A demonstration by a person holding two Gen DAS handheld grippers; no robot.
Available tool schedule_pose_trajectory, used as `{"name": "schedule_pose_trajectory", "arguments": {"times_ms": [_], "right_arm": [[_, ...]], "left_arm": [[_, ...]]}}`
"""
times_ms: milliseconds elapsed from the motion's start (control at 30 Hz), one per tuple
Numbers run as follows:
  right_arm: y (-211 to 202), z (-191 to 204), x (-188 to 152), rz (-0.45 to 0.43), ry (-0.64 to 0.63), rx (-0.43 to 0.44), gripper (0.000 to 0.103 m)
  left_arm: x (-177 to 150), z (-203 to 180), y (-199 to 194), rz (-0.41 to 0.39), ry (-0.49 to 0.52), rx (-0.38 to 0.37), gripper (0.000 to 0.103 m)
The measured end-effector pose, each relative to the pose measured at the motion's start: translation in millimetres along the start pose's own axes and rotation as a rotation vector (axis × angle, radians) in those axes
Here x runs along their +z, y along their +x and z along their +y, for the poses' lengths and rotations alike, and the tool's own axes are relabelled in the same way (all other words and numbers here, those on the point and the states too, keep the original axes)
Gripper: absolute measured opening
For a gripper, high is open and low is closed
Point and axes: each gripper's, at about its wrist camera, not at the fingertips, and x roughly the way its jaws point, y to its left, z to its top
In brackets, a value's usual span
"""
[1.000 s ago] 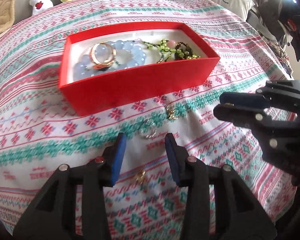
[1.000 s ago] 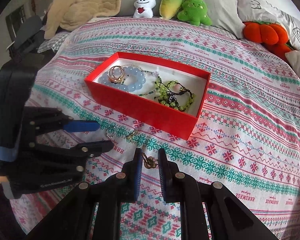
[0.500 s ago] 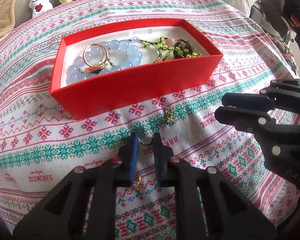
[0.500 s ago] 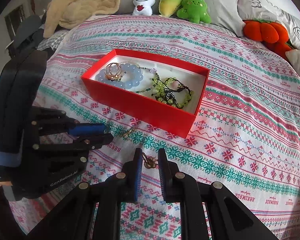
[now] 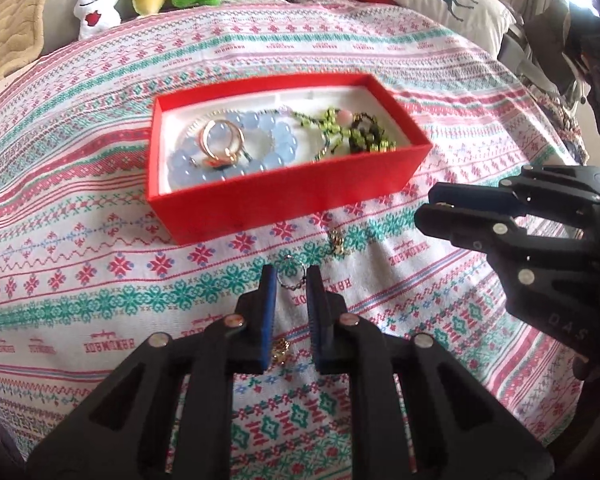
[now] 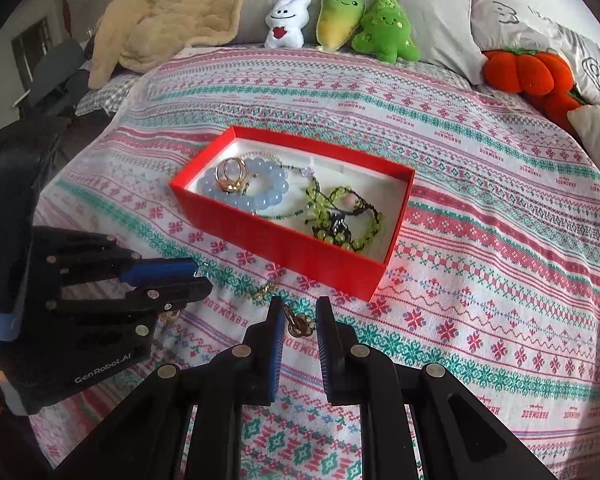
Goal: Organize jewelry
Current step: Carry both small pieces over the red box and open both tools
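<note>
Left hand-held gripper (image 5: 292, 280): jaws just closed in, from well apart either side of the thin silver ring (image 5: 292, 276) to pinched against it, with the ring upright between the blue pads just above the patterned bed cover (image 5: 100, 240). Means a fresh grasp, ready to lift toward the red box (image 5: 284, 196) just beyond. Right hand-held gripper (image 6: 300, 320): narrow as before, clamped on a small gold ring (image 6: 298, 326), unmoved near the box's front wall. Inside the box already: blue bead bracelet (image 5: 276, 140), gold rings (image 5: 220, 140), green bead strands (image 5: 340, 136). Loose on the cover: one gold piece (image 5: 336, 240) between ring and box, another (image 5: 280, 348) under the left jaws. Two items secured, two left, by the look of it.
</note>
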Motion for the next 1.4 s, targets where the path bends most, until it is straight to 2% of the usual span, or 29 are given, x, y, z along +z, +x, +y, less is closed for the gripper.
{"name": "schedule_pose_trajectory", "arguments": {"times_ms": [400,567,833,1133,1400], "right_arm": [[-17,-12,23,-0.060,0.062,0.006,0.016],[-24,-25,35,-0.099,0.107,0.006,0.016],[-13,-34,54,-0.122,0.145,0.027,0.016],[9,-44,58,-0.085,0.180,0.024,0.016],[11,-47,57,-0.080,0.184,0.015,0.016]], "left_arm": [[24,4,-27,-0.079,-0.029,-0.001,0.016],[40,11,-31,-0.116,-0.074,-0.010,0.016],[61,14,-16,-0.166,-0.120,-0.021,0.016],[72,24,0,-0.177,-0.186,0.004,0.017],[68,24,-11,-0.177,-0.172,0.021,0.034]]}}
